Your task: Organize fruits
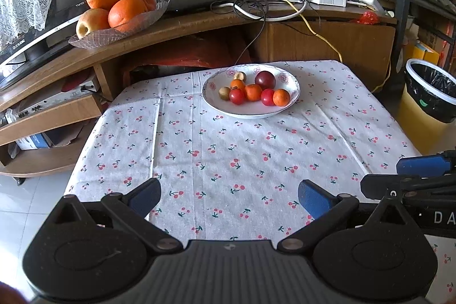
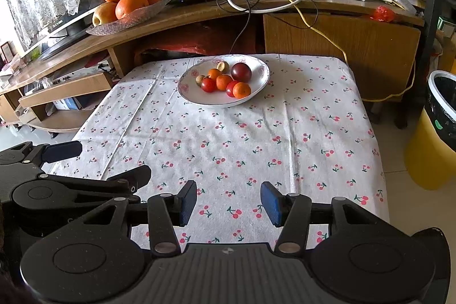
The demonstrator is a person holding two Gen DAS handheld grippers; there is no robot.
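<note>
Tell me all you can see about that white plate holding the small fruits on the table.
The round white plate with pink flower prints on its rim looks ceramic, shallow and glossy. It sits flat on the cherry-patterned tablecloth near the table's far edge. Inside lie eight small fruits: one dark purple plum, three orange ones, two red ones and two brownish ones, clustered together. Neither tool touches it.

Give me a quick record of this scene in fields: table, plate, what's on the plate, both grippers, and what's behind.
table: cherry-print tablecloth, bare apart from the plate
plate: white plate, far middle of the table
fruit on plate: dark plum, three small oranges, two small red fruits, two small brown fruits
left gripper: open, empty, over the near edge
right gripper: open, empty, over the near edge
behind: glass dish of big oranges and apples on a wooden shelf
</note>
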